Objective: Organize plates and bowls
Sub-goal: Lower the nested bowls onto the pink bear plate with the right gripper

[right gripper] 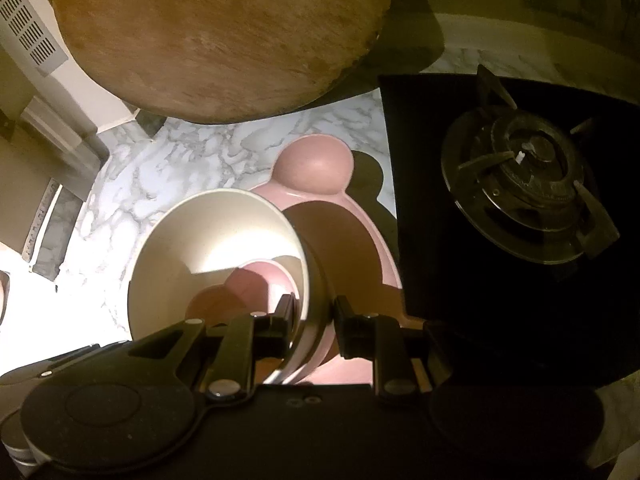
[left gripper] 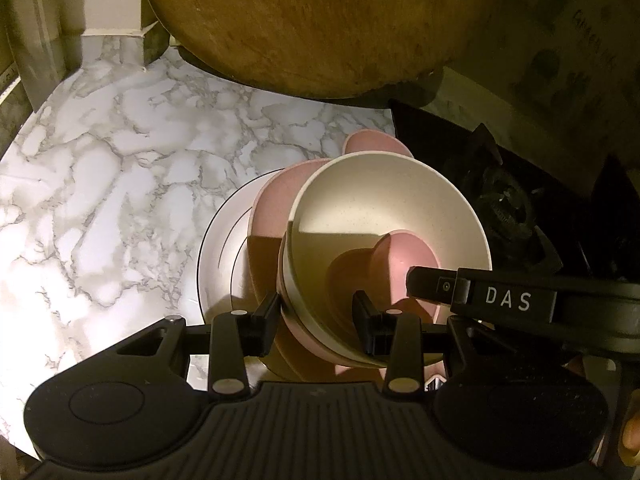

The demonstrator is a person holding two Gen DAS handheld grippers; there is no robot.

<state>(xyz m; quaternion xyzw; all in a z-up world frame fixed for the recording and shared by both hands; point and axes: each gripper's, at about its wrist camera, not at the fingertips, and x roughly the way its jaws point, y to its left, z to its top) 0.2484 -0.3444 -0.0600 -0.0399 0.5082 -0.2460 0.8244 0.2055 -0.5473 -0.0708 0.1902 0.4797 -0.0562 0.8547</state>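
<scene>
Left wrist: round speckled cream bowl [left gripper: 384, 216], veined marble counter [left gripper: 100, 168].

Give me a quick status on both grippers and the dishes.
Left gripper and right gripper both clamp the stacked cream bowl, above a pink eared plate. Black gas stove close alongside.

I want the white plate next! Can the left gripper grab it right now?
Probably not: the left gripper is shut on the cream bowl, and the white plate lies under the pink dishes.
</scene>
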